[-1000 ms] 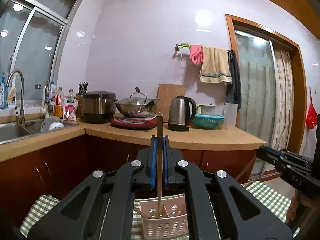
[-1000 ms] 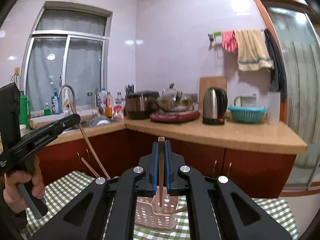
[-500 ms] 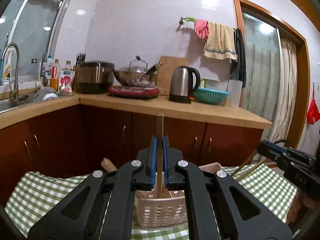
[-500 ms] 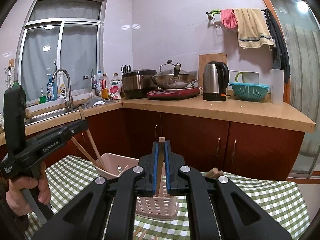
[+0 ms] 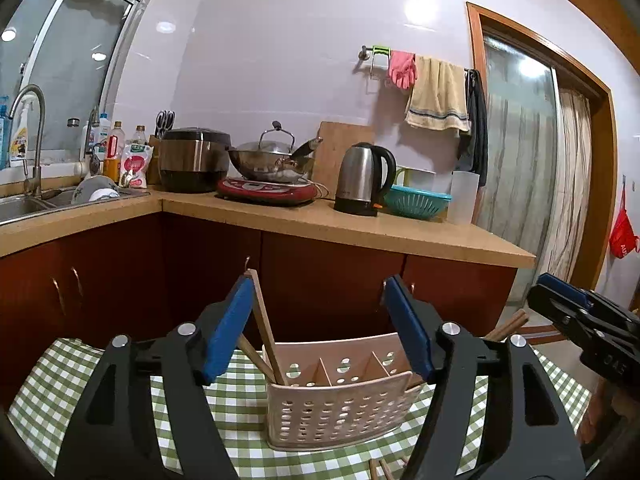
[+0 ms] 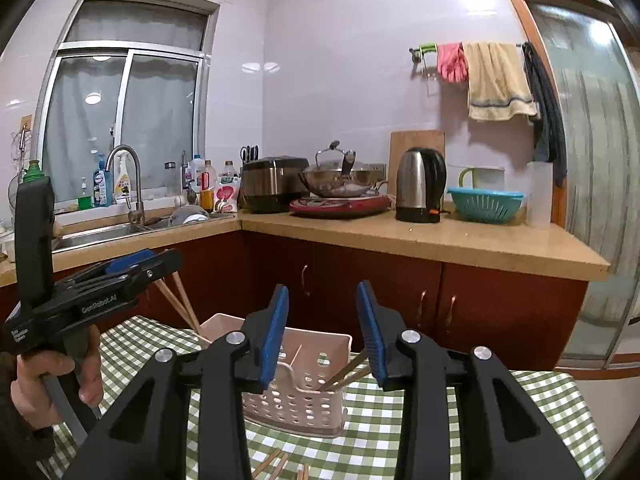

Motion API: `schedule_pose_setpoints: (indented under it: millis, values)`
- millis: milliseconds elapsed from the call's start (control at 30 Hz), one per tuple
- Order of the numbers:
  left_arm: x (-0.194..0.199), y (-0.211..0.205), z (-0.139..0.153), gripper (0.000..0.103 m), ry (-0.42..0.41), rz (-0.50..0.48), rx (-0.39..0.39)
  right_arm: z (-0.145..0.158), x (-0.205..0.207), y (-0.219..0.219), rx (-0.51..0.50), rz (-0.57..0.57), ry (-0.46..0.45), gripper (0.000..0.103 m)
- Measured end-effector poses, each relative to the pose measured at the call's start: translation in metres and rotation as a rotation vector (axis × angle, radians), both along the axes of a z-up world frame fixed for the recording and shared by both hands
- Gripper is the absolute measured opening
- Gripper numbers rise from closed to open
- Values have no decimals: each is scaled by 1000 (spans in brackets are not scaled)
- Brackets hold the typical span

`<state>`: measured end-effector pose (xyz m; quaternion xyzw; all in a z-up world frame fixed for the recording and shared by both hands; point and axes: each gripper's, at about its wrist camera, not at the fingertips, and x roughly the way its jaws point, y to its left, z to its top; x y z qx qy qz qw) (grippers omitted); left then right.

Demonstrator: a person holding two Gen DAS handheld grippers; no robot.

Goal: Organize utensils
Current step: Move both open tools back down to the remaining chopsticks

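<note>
Two sets of tongs hover over a perforated pink utensil basket [image 5: 340, 408] standing on a table covered by a green checked cloth [image 5: 48, 392]. The left tongs [image 5: 320, 332] have just been opening and now stand released; a wooden chopstick [image 5: 266, 328] leans against the inner face of the left blue pad but is not pinched, its lower end resting in the basket's leftmost compartment beside a second stick. The right tongs [image 6: 323, 334] have likewise just been opening and are released, with nothing between the pads; chopsticks [image 6: 340, 374] lie slanted in the basket's compartment at the right end in that view. The person's left hand [image 6: 56, 380] grips the handle of the left tool at the picture's left edge. Progress, as judged: several chopsticks are already deposited at both ends of the basket, while the middle compartments appear empty; a few loose sticks [image 6: 276, 466] remain on the cloth in front of the basket, so collection is probably not finished. Clearances: the basket's thin dividers and rim sit just below both sets of tongs, and the leaning sticks project above the rim, so withdrawal is likely safest upward and back rather than sideways. The cloth to either side of the basket offers open room; the cabinet fronts [image 5: 320, 280] stand close behind the table, limiting forward travel, and the two tools are near each other.
</note>
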<state>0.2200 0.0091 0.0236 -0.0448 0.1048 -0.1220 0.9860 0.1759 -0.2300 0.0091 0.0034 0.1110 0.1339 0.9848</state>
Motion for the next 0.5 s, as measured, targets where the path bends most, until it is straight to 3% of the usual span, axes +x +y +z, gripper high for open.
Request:
schedule_pose_setpoints:
  millis: [233,500]
  values:
    - [-46,-1,4,78,-17,22,20,-7,-45,-9,5,-11,18,37]
    - [-102,-7,-33,78,75,13,47,-50,-94,-19,12,-39,101,37]
